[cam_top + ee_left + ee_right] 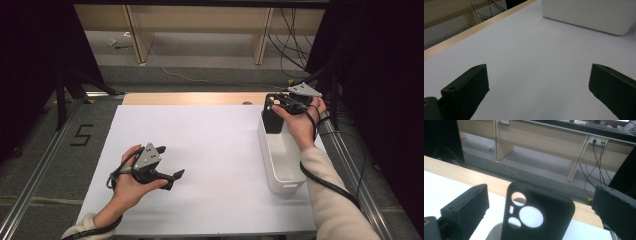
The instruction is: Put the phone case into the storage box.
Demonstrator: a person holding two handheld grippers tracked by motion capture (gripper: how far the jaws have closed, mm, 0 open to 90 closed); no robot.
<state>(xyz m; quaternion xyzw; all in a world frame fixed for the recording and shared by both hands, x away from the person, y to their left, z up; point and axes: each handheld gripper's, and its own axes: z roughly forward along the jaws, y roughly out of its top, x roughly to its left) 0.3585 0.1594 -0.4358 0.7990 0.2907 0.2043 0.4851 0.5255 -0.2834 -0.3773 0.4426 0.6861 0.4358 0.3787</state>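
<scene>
White sheeting [210, 150] covered the work table, with a strip of bare wood [190, 98] along its far edge; beyond that stood pale wooden furniture legs and loose cables on a grey floor. The landmark for this report was the white bin [282, 157], a long narrow tub that lay lengthwise at the right side of the sheet.

Right gripper [280, 103] — held in the person's right hand at the far end of the bin, above its rim. Its jaws stood wide apart in the right gripper view, and a black phone case [536, 216] rose upright between them, touching neither. The case showed round camera cut-outs near its top. In the high view the phone case [272, 120] stood on end inside the far end of the bin, leaning against its end wall.

Left gripper [167, 164] — held in the left hand well to the left of the bin, low over the sheet, its jaws spread and empty. The left gripper view looked across bare sheet toward the side wall of the bin [589, 15], which was well apart from the jaws.

A black number five [81, 135] was marked on the floor, far left of the bin.
</scene>
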